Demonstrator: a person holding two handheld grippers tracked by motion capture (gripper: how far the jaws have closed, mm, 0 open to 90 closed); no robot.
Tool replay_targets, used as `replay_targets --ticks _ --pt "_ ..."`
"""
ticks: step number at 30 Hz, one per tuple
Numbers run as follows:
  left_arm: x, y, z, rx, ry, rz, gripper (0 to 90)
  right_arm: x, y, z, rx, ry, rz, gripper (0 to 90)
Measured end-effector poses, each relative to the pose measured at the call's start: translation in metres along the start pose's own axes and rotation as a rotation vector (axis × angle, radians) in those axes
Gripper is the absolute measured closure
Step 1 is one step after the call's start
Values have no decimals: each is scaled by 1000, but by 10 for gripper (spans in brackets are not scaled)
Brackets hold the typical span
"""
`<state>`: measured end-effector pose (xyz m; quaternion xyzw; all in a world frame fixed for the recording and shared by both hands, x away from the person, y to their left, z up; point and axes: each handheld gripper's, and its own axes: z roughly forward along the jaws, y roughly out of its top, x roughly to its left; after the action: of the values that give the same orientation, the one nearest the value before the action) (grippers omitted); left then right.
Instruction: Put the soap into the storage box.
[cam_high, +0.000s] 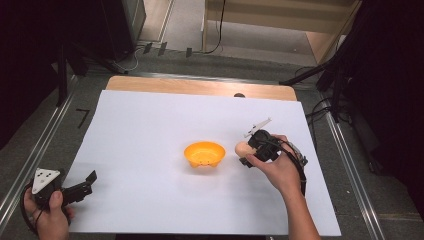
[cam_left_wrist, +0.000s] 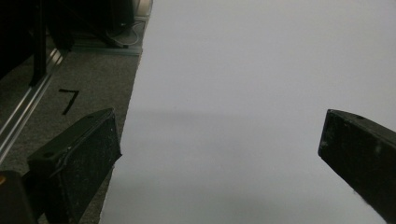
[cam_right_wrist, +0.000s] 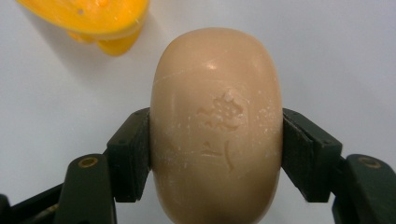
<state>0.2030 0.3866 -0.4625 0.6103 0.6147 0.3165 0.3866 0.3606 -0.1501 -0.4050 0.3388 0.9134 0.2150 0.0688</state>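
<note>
A beige oval bar of soap (cam_right_wrist: 217, 126) is clamped between the two black jaws of my right gripper (cam_right_wrist: 216, 154), which is shut on its sides. From above, the soap (cam_high: 242, 147) hangs just over the white sheet, right of an orange soap dish (cam_high: 204, 154) in the middle of the table. The dish's edge (cam_right_wrist: 93, 18) lies at the top left of the right gripper view. My left gripper (cam_high: 89, 183) rests at the near left corner of the sheet. Its jaws stand wide apart over bare white paper, holding nothing (cam_left_wrist: 219, 154).
A white sheet (cam_high: 150, 130) covers the wooden table (cam_high: 200, 86). Grey carpeted floor with metal rails (cam_high: 45, 135) runs along both sides. A black mark (cam_left_wrist: 69, 100) is taped to the floor at the left. Dark stands and cables (cam_high: 330, 85) stand at the far right.
</note>
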Motion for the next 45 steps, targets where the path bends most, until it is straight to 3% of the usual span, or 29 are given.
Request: replay_targets --ticks 7,11,14,18,19,29,36,45 --pt "0 0 0 4 6 0 0 6 14 -12 -16 -28 -107 333" --pt "-1 0 1 8 8 8 0 5 24 -16 -31 -8 -167 333" --pt "-2 0 1 9 14 12 0 5 29 -17 -38 8 -177 333" --pt "-2 0 1 8 18 14 0 6 39 -21 -58 34 -225 333" --pt "-2 0 1 7 18 13 0 8 44 -20 -61 36 -257 333" --pt "-1 0 0 0 12 5 0 23 65 -7 -77 111 -346 333" --pt "-1 0 0 2 8 4 0 37 79 2 -74 165 -439 333" --pt "-1 0 0 1 9 4 0 49 90 13 -65 198 -500 332"
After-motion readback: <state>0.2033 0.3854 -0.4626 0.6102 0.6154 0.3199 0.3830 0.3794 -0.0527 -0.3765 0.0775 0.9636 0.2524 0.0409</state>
